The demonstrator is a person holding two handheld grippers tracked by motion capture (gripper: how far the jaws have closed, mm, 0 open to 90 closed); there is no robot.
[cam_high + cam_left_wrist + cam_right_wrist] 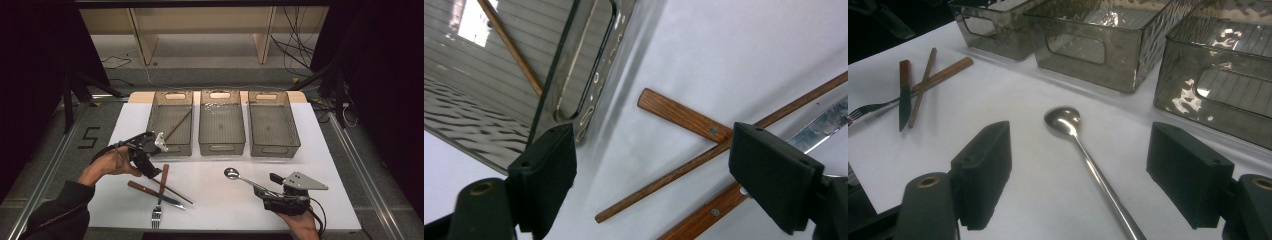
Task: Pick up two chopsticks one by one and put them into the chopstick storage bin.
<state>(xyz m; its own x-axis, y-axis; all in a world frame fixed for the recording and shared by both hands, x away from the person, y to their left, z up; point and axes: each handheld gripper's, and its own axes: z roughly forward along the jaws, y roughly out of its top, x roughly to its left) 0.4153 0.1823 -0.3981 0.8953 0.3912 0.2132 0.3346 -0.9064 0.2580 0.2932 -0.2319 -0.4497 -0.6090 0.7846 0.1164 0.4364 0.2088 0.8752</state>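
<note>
While your left gripper (151, 170) hung just in front of the near wall of the left bin (170, 149), its jaws stood spread wide with nothing pinched, and the loose chopstick (674, 173) lay on the white table (215, 210) below and between them. That chopstick was the piece to take, I judged, since its mate (179, 125) was already lying slantwise inside the left bin. It was not lying free, though: it crossed the wooden handle of the fork (684, 117) and ran close along the wooden handle of the knife (706, 214), so a careless squeeze would likely have caught two pieces at once. You would have done best to aim at the chopstick's bare near-left end, clear of both handles, to turn your wrist until the jaws sat squarely across the stick, and to lower them until the tips nearly met the table before closing. A slow closing and a straight lift would have kept the fork and knife from being dragged. Over on the right, your right gripper (267, 187) rested low near the table's near edge, its jaws also spread apart, with the long stem of the spoon (1088, 155) running between them untouched and its bowl pointing toward the far bins. You did well to keep that hand quiet until the left had finished.
</note>
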